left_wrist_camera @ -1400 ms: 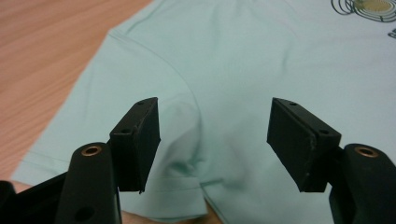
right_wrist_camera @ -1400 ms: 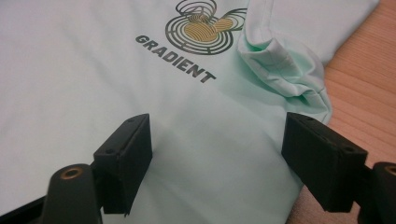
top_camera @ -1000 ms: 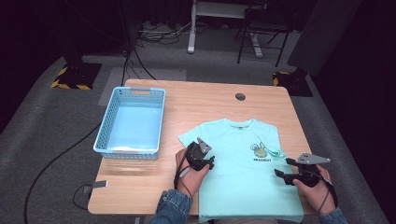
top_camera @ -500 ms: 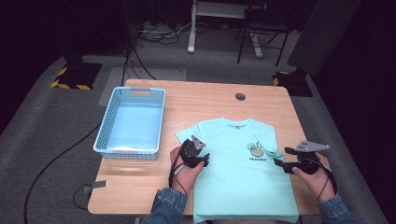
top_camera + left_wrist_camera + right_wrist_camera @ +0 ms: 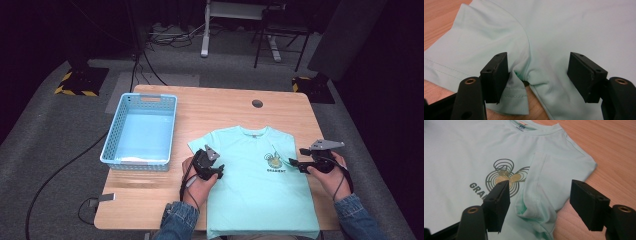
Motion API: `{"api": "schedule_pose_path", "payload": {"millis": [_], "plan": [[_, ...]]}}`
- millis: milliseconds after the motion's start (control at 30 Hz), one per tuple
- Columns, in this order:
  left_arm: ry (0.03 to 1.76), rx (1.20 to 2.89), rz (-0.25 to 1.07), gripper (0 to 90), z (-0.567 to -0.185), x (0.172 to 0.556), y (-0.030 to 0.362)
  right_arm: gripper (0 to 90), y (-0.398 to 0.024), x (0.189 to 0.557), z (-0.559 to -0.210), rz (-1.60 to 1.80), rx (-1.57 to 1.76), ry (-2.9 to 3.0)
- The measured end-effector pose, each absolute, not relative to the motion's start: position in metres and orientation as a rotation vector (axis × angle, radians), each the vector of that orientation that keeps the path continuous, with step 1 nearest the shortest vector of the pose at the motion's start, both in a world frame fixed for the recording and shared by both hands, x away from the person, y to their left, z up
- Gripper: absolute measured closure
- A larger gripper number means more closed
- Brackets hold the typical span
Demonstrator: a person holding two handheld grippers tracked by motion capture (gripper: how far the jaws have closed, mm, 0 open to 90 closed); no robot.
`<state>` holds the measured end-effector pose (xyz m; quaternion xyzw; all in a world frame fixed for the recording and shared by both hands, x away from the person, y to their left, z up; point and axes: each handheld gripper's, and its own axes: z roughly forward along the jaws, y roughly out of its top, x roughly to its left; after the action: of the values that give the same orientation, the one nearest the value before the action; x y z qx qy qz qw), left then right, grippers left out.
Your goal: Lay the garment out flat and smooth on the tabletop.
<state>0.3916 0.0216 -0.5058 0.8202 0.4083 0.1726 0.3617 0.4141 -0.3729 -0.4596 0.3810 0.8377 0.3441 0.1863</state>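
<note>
A mint-green T-shirt [image 5: 250, 190] with a swirl print [image 5: 506, 173] lies flat on the wooden table [image 5: 225, 107]. My left gripper [image 5: 213, 166] rests at the shirt's left underarm. Its jaws stand open over the bunched sleeve seam [image 5: 527, 72], and one pad [image 5: 496, 75] touches the fold. My right gripper [image 5: 295, 164] is at the shirt's right edge, pointing left. Its jaws have just been closing. The folded-in right sleeve [image 5: 539, 195] rises between them, with neither pad pressing on it.
A light blue plastic basket [image 5: 137, 162] stands on the left part of the table. A round cable hole [image 5: 257, 103] sits near the far edge. Cables and a desk frame lie on the dark floor beyond the table.
My right gripper has moved away from the table's near edge, along the shirt's right side to the sleeve. The left gripper has stayed at the left underarm.
</note>
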Motion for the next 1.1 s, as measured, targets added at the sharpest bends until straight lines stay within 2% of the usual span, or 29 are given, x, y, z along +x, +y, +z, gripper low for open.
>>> {"api": "schedule_pose_path", "payload": {"millis": [267, 600, 700, 833, 1000, 1100], "plan": [[1.044, 2.117, 0.438, 31.3, -0.506, 0.393, 0.022, 43.3, -0.362, 0.430, -0.462, 0.959, 1.064, 2.388], [1.042, 2.119, 0.441, 31.2, -0.506, 0.393, 0.022, 45.7, -0.350, 0.447, -0.476, 0.935, 1.059, 2.426], [1.043, 2.118, 0.440, 31.2, -0.506, 0.393, 0.022, 49.1, -0.348, 0.452, -0.483, 0.926, 1.065, 2.434], [1.043, 2.118, 0.440, 31.2, -0.506, 0.393, 0.022, 59.7, -0.347, 0.456, -0.489, 0.907, 1.066, 2.462], [1.043, 2.118, 0.440, 31.2, -0.506, 0.393, 0.022, 82.3, -0.348, 0.457, -0.487, 0.894, 1.067, 2.474], [1.042, 2.119, 0.441, 31.2, -0.506, 0.393, 0.022, 87.1, -0.351, 0.457, -0.484, 0.882, 1.077, 2.466]]}}
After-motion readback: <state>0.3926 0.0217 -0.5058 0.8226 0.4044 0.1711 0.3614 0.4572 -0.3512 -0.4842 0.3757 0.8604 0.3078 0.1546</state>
